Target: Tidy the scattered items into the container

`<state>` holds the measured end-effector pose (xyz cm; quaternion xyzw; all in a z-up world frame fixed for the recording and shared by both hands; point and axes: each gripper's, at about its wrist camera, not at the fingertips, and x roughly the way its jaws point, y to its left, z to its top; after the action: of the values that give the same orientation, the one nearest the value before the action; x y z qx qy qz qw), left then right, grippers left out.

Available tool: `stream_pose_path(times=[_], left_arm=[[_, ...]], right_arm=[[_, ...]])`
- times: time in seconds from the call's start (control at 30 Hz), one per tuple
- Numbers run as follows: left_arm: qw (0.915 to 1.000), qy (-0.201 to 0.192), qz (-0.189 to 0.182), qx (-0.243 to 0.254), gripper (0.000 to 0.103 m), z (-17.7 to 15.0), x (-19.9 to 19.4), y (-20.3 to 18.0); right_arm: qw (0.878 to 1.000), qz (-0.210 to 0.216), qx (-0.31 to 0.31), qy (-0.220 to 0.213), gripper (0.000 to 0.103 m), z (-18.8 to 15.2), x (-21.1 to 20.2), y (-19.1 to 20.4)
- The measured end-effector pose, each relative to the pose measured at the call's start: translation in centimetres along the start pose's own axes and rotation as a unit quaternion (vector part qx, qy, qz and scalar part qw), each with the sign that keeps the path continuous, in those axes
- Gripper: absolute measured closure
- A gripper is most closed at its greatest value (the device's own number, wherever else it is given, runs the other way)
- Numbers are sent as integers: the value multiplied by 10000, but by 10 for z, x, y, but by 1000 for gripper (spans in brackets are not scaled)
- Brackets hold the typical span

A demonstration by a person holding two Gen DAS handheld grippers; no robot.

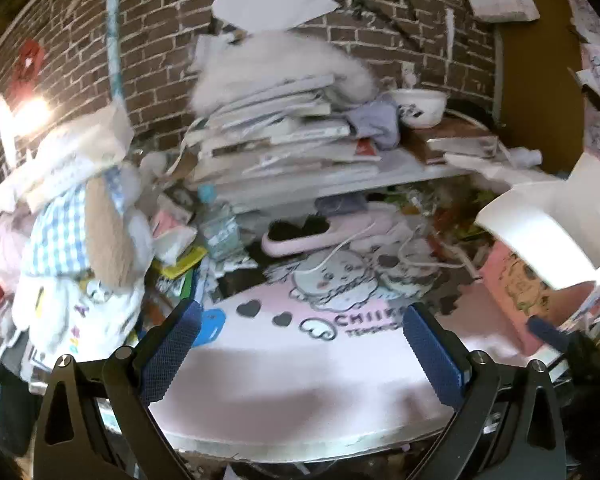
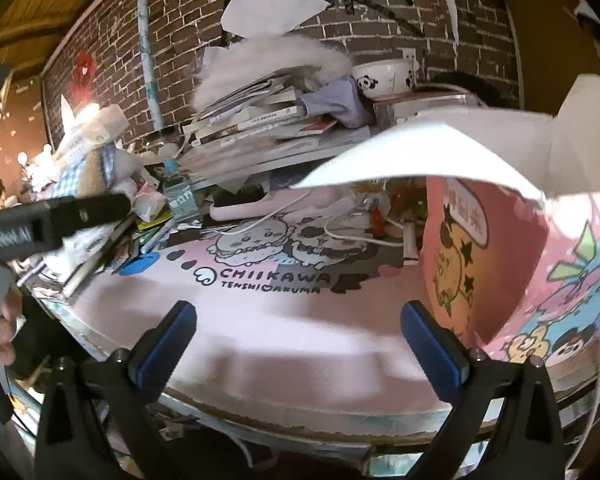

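A pink cartoon-printed box (image 2: pixel 499 272) stands on the right with its white flap (image 2: pixel 439 152) lifted; the left wrist view shows this box (image 1: pixel 515 284) at the right edge. Scattered items lie along the far side of the pink mat (image 1: pixel 300 380): a plush toy in blue check (image 1: pixel 80 232), a plastic bottle (image 1: pixel 220 224), a pink tray-like item (image 1: pixel 319 234), a white cable (image 1: pixel 339 252) and a small blue piece (image 1: pixel 208 326). My left gripper (image 1: pixel 301 354) is open over the mat and holds nothing. My right gripper (image 2: pixel 300 344) is open too, left of the box.
A tall stack of books (image 1: pixel 280 136) with a fluffy white thing on top stands against the brick wall, a panda bowl (image 1: pixel 417 104) beside it. The left gripper's black body (image 2: pixel 52 220) and a hand (image 2: pixel 0 332) show at the left. The mat's front edge (image 2: pixel 300 416) is close.
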<state>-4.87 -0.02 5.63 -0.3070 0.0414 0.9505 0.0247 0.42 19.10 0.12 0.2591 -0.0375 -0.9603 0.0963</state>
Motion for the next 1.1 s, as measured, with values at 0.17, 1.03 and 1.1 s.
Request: stream_pose_path(times=[0.17, 1.03, 1.1], left_arm=[[9998, 157, 122, -48, 2, -14, 14, 4], [9984, 340, 453, -88, 2, -28, 36, -4], [9984, 336, 456, -83, 2, -28, 36, -4]], right_arm=[[9998, -196, -100, 25, 1, 2, 2, 6], [9982, -579, 44, 155, 0, 13, 10, 3], [9982, -575, 63, 154, 0, 13, 10, 2]])
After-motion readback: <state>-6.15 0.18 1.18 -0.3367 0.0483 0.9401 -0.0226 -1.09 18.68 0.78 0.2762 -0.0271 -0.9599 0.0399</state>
